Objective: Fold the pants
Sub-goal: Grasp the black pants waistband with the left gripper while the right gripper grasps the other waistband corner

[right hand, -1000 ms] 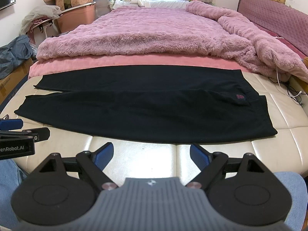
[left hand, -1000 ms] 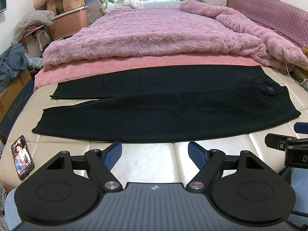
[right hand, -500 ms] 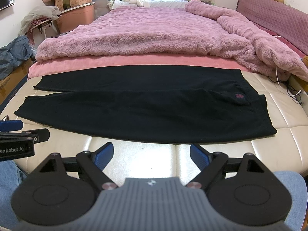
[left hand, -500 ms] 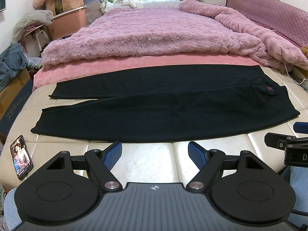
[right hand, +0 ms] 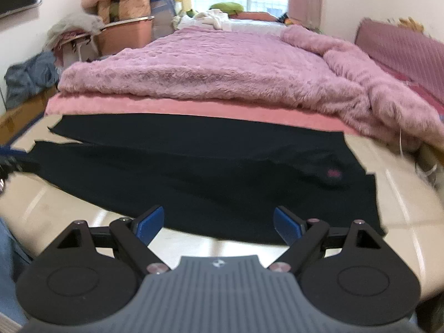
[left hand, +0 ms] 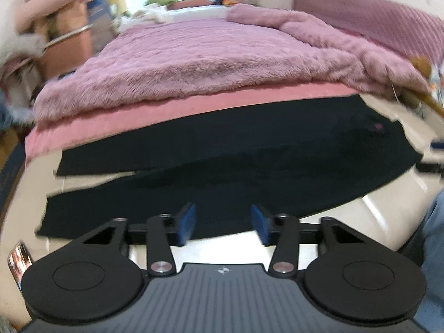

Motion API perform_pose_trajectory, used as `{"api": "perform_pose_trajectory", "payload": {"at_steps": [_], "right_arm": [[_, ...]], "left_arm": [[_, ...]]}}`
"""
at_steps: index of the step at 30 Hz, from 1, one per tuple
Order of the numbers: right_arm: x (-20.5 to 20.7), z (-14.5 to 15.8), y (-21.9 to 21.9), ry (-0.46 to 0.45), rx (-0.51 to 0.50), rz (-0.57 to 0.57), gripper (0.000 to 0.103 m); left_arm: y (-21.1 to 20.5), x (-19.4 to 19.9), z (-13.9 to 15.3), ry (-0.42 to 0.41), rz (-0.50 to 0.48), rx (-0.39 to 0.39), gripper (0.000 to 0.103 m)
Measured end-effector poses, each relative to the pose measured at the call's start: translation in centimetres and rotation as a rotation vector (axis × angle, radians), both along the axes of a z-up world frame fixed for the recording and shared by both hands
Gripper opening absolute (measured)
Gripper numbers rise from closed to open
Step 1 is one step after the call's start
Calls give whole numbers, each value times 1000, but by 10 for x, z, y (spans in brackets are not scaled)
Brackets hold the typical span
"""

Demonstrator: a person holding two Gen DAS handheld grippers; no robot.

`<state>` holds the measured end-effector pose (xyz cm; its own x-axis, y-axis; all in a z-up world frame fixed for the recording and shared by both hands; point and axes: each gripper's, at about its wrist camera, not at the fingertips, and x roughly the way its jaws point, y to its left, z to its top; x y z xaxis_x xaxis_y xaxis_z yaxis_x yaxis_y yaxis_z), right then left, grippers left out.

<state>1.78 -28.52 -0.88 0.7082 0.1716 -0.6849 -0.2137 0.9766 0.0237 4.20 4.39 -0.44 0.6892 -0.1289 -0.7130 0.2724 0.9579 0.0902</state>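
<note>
Black pants (left hand: 236, 149) flat along bed's (right hand: 41, 208) near edge. Left gripper (left hand: 223, 224) closing, nothing between pads. Right gripper (right hand: 219, 223) wide apart, empty.

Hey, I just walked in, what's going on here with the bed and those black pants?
A person holding a gripper in each hand is about to fold black pants lying flat across the foot of a bed. The left gripper is closing at the near hem, nothing pinched yet. The right gripper hovers open over the near edge. No fold made yet.
</note>
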Motion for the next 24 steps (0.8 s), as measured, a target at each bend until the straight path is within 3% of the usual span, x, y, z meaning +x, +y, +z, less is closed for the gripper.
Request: {"api": "perform_pose_trajectory", "payload": {"at_steps": [3, 7, 12, 16, 19, 24], "right_arm": [[17, -11, -26, -5, -58, 52, 76], [41, -28, -63, 26, -157, 119, 51], [66, -50, -101, 90, -249, 112, 26], [79, -74, -122, 155, -313, 117, 25], [86, -90, -134, 194, -350, 115, 25], [96, -99, -142, 213, -370, 124, 27]], "left_arm": [[9, 14, -13, 3, -116, 82, 41], [27, 34, -40, 60, -228, 220, 40], [54, 54, -77, 127, -279, 417, 40], [70, 58, -101, 159, -304, 573, 40], [76, 60, -109, 182, -321, 596, 40], [72, 61, -123, 155, -368, 664, 41]]}}
